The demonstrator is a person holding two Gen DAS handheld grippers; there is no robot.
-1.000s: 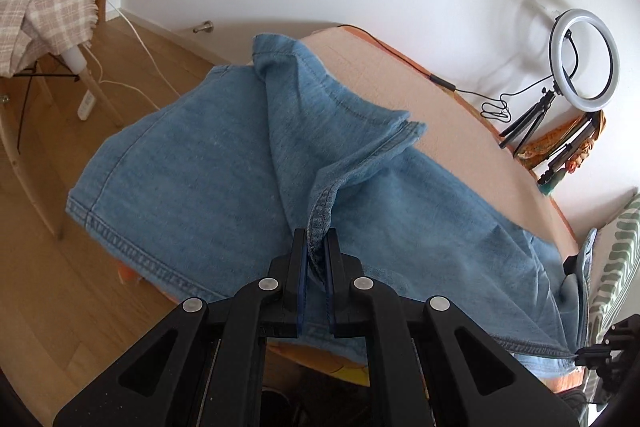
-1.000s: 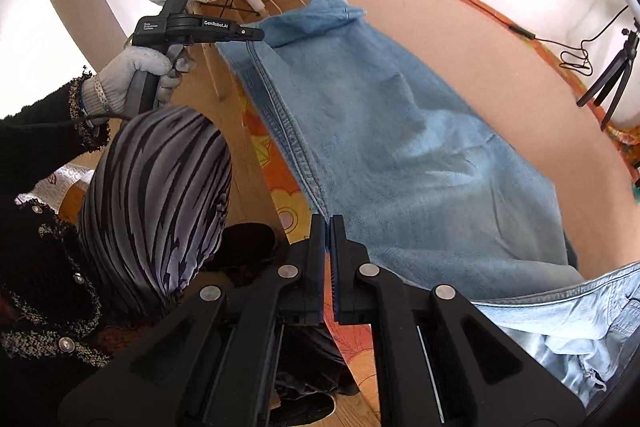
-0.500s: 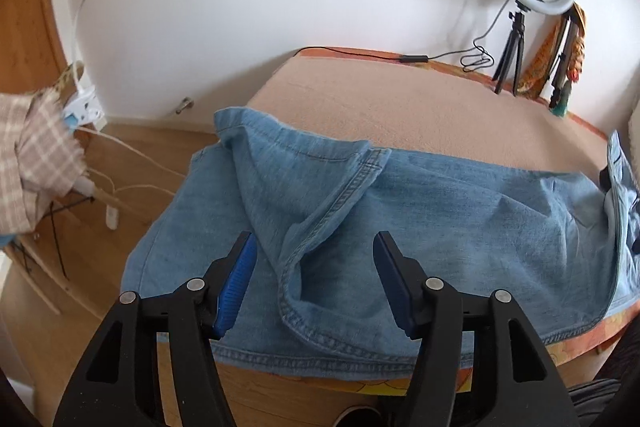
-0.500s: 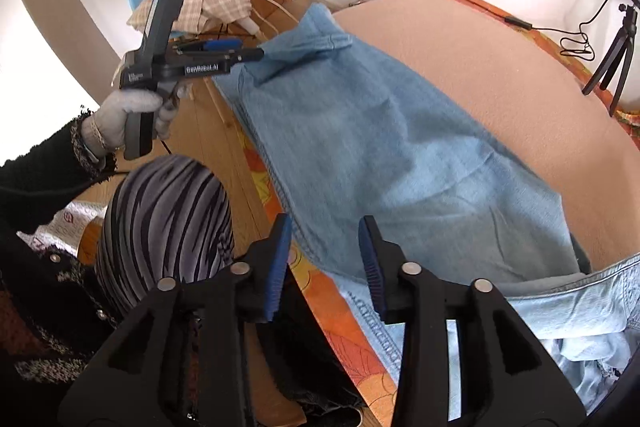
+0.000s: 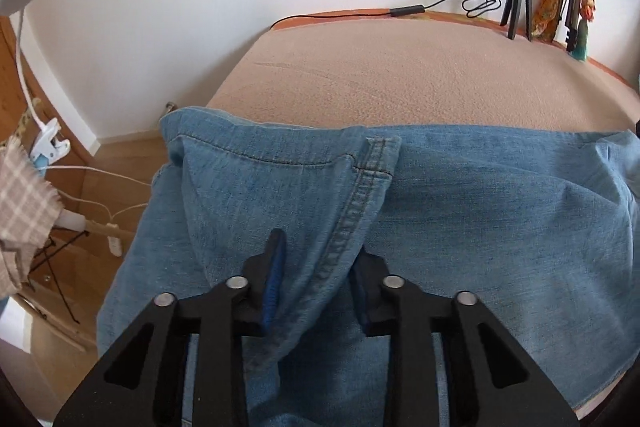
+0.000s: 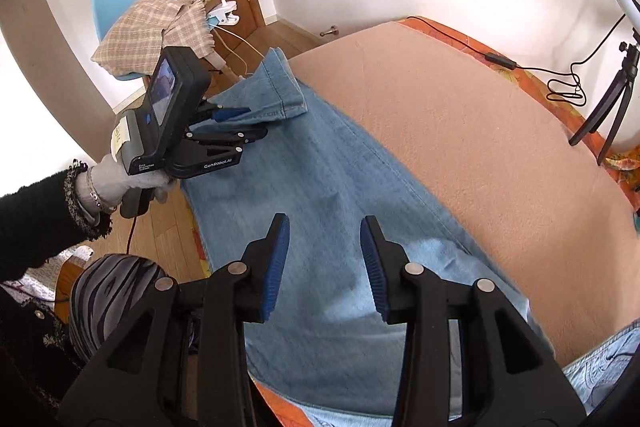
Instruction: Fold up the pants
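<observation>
- Lying flat along the bed near edge: one pair of pants.
- Two grippers, both spread wide: left gripper straddles raised hem fold, right gripper above mid-leg.

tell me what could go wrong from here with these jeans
1. A seam ridge of the jeans stands up between the open fingers of the left gripper; closing there might pinch a crease into the fold.
2. The hem corner is flipped over, so the legs may not stack evenly.
3. The leg ends hang off the bed edge and could drag the denim floorward.
</observation>
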